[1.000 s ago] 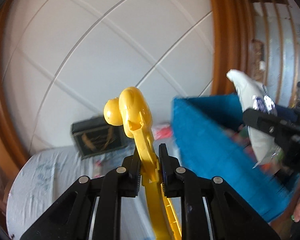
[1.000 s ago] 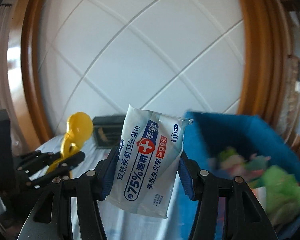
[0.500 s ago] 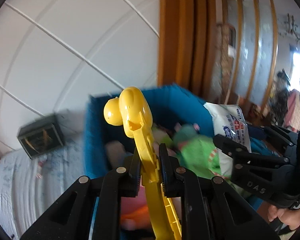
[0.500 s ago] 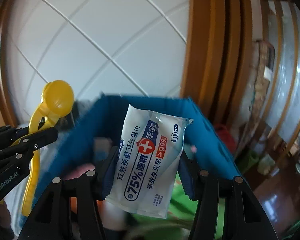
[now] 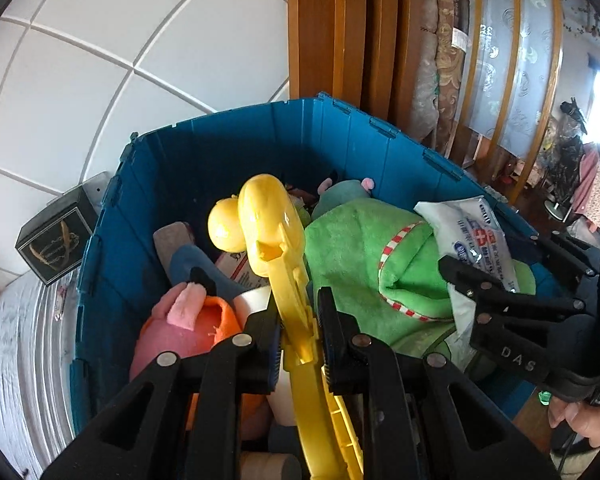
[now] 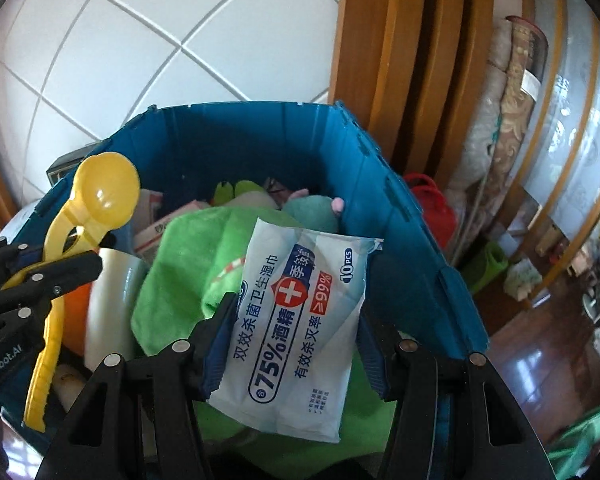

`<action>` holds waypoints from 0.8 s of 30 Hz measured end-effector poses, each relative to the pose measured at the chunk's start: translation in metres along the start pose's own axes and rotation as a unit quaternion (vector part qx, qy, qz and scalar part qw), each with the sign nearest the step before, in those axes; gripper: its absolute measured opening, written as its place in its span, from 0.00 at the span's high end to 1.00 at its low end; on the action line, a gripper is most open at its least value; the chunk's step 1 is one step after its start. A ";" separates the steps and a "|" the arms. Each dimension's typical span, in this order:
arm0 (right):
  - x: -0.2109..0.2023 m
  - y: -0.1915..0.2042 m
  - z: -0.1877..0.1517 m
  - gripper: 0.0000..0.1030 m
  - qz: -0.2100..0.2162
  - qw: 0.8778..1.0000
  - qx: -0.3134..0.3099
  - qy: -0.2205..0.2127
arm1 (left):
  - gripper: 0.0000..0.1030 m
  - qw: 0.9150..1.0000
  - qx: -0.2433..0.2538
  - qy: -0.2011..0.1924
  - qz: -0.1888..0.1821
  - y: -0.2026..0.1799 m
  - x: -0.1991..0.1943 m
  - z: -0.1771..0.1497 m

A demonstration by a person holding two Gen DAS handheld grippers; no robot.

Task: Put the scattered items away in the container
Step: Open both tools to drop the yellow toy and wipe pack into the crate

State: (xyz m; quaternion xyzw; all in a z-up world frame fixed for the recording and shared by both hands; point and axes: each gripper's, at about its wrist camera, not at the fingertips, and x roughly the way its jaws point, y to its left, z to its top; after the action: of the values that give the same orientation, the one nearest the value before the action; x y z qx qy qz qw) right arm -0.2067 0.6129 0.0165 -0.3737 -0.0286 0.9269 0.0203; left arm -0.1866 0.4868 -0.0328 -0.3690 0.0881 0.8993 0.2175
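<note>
Over blue bin (image 5: 204,148) of plush toys (image 5: 364,248): left hand-held gripper (image 5: 298,332) pinches yellow clip (image 5: 272,220), right hand-held gripper (image 6: 292,336) wipes pack (image 6: 296,300).

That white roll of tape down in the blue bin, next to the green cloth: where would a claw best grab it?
Probably from above, across the roll of tape's curved white sides. It stands wedged between the green cloth and an orange toy, with the yellow scoop tongs hanging over it, so only its upper rim is free. Its lower part is hidden.
</note>
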 end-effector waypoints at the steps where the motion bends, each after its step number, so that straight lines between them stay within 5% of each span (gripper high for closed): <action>1: 0.001 -0.002 0.000 0.46 0.000 1.000 0.000 0.000 | 0.82 1.000 -0.001 0.002 0.003 0.000 0.000 -0.001; 2: 0.000 -0.004 -0.002 0.45 0.001 1.000 0.001 0.000 | 0.79 1.000 -0.003 0.003 0.007 0.001 0.000 -0.002; 4: -0.001 -0.004 -0.002 0.43 -0.002 1.000 0.000 -0.001 | 0.58 1.000 -0.006 0.000 0.013 0.000 0.000 -0.004; 7: -0.004 -0.004 -0.003 0.24 -0.006 1.000 -0.004 -0.006 | 0.31 1.000 -0.009 -0.013 0.027 0.000 -0.007 -0.006; 9: -0.008 -0.006 -0.005 0.09 -0.010 1.000 -0.005 -0.013 | 0.28 0.999 -0.009 -0.027 0.035 0.000 -0.014 -0.006; 12: -0.017 -0.009 -0.009 0.00 -0.009 1.000 -0.001 -0.023 | 0.25 0.999 -0.010 -0.030 0.039 0.003 -0.021 -0.007; 15: -0.027 -0.011 -0.011 0.00 -0.013 0.999 0.002 -0.029 | 0.13 0.998 -0.009 -0.041 0.049 0.006 -0.030 -0.010; 24: -0.068 0.003 -0.024 0.00 -0.026 0.998 0.011 -0.060 | 0.13 0.996 -0.019 -0.078 0.035 0.025 -0.070 -0.025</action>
State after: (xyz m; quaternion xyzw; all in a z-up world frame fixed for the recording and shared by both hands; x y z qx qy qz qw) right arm -0.1411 0.6064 0.0462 -0.3162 -0.0293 0.9471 0.0465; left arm -0.1375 0.4339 -0.0015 -0.2981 0.0664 0.9341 0.1852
